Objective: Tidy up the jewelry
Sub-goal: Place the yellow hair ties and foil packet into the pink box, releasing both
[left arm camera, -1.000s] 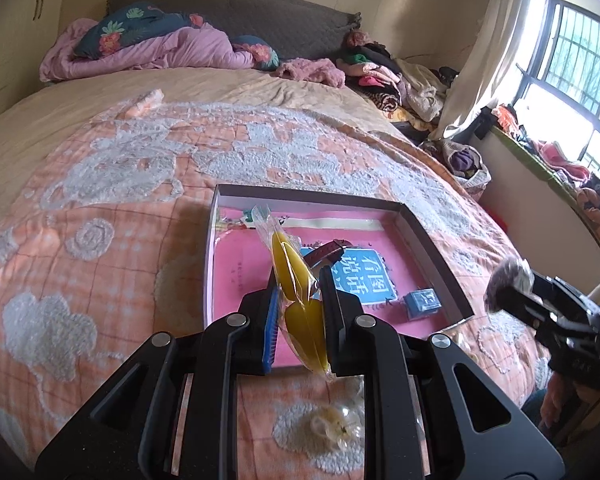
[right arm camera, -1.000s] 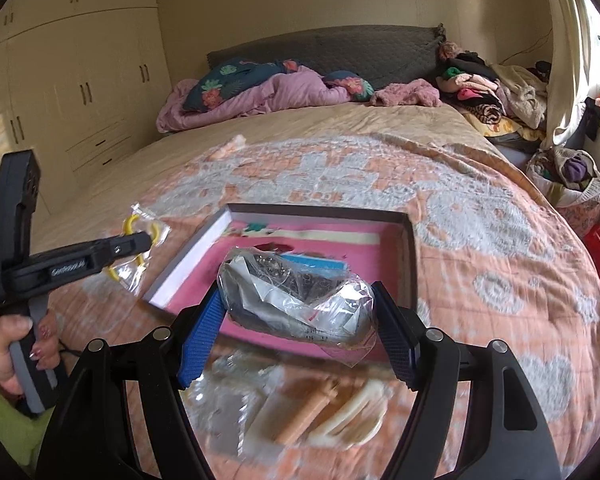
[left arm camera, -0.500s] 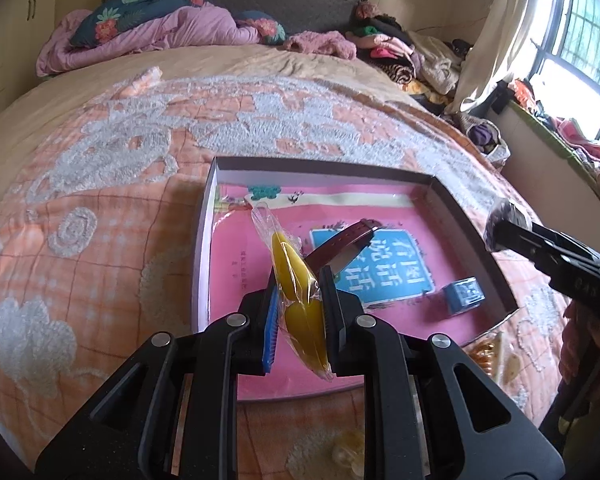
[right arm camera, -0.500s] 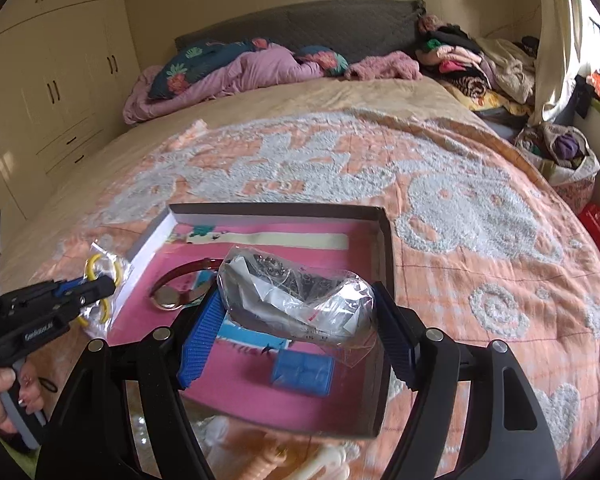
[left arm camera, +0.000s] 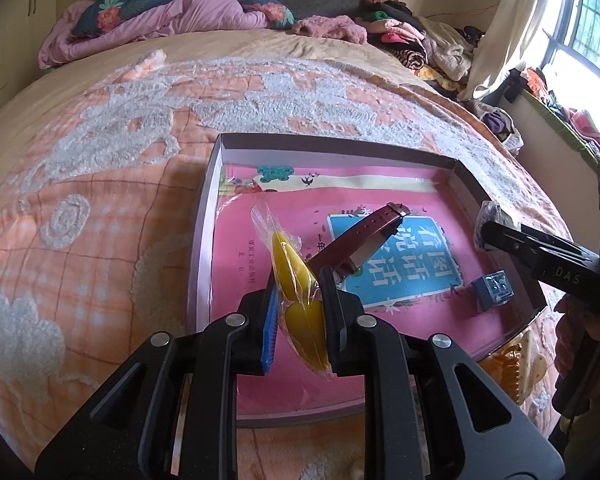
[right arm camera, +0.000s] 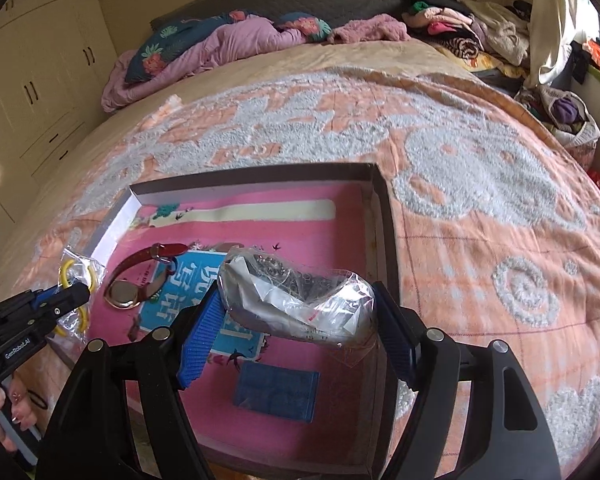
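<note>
An open shallow box (left arm camera: 204,216) with a pink book lining its bottom lies on the bed; it also shows in the right wrist view (right arm camera: 382,216). My left gripper (left arm camera: 298,292) is shut on a clear bag of yellow rings (left arm camera: 296,276), held over the box's near left part. My right gripper (right arm camera: 300,312) is shut on a clear bag of silver jewelry (right arm camera: 296,296), held above the box's right half. A red-strapped watch (right arm camera: 140,276) and a small blue box (right arm camera: 276,390) lie inside the box.
An orange and white bedspread (right arm camera: 480,200) covers the bed. Hair clips (left arm camera: 516,364) lie on it by the box's near right corner. Pillows and a purple quilt (left arm camera: 160,12) lie at the headboard. Piled clothes (right arm camera: 460,28) lie at the far right.
Both grippers have moved forward with their bags and now hang over the box, which looks closer and larger in both views.
</note>
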{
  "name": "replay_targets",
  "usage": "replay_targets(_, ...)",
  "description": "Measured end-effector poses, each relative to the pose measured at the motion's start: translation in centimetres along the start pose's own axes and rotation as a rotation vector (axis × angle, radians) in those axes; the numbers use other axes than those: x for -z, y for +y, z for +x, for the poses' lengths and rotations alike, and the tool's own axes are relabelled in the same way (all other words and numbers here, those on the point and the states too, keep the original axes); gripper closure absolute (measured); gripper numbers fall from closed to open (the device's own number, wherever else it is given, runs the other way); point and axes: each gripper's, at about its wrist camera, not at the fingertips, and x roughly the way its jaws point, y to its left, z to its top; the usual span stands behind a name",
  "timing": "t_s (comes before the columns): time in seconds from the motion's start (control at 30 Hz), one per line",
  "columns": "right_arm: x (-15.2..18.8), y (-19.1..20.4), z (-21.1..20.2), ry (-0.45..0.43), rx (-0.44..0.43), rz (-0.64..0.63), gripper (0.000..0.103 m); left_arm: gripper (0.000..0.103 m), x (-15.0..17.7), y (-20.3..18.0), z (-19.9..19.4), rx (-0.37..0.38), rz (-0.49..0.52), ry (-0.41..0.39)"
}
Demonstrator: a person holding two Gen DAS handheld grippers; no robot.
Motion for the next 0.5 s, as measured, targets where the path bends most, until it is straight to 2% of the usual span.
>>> replay_targets(0.1, 0.2, -0.1, 0.1, 0.017, 0.0, 0.009, 0.03, 0.091, 0.0, 0.1, 0.1, 0.0, 0.0, 0.002)
replay_targets(0.17, 0.3, -0.2, -0.1, 0.007, -0.006, 0.02, 0.026, 0.091, 0.0, 0.0, 0.1, 0.0, -0.002, 0.003)
replay_targets(0.23, 0.3, -0.3, -0.7, -0.014, -0.007, 0.022, 0.016, 0.091, 0.0, 0.0, 0.2, 0.001, -0.002, 0.003)
replay_targets(0.33, 0.3, -0.4, -2.1, -0.047, -0.013, 0.035, 0.014, 0.09, 0.1, -0.1, 0.2, -0.003, -0.001, 0.005)
replay_targets(0.4, 0.2, -0.6, -3.0, -0.063, -0.022, 0.05, 0.014, 0.085, 0.1, -0.1, 0.2, -0.005, 0.0, 0.006)
replay_targets(0.5, 0.2, -1.1, -4.8, -0.096, -0.029, 0.073, 0.012, 0.064, 0.1, 0.0, -0.1, -0.015, -0.007, -0.002)
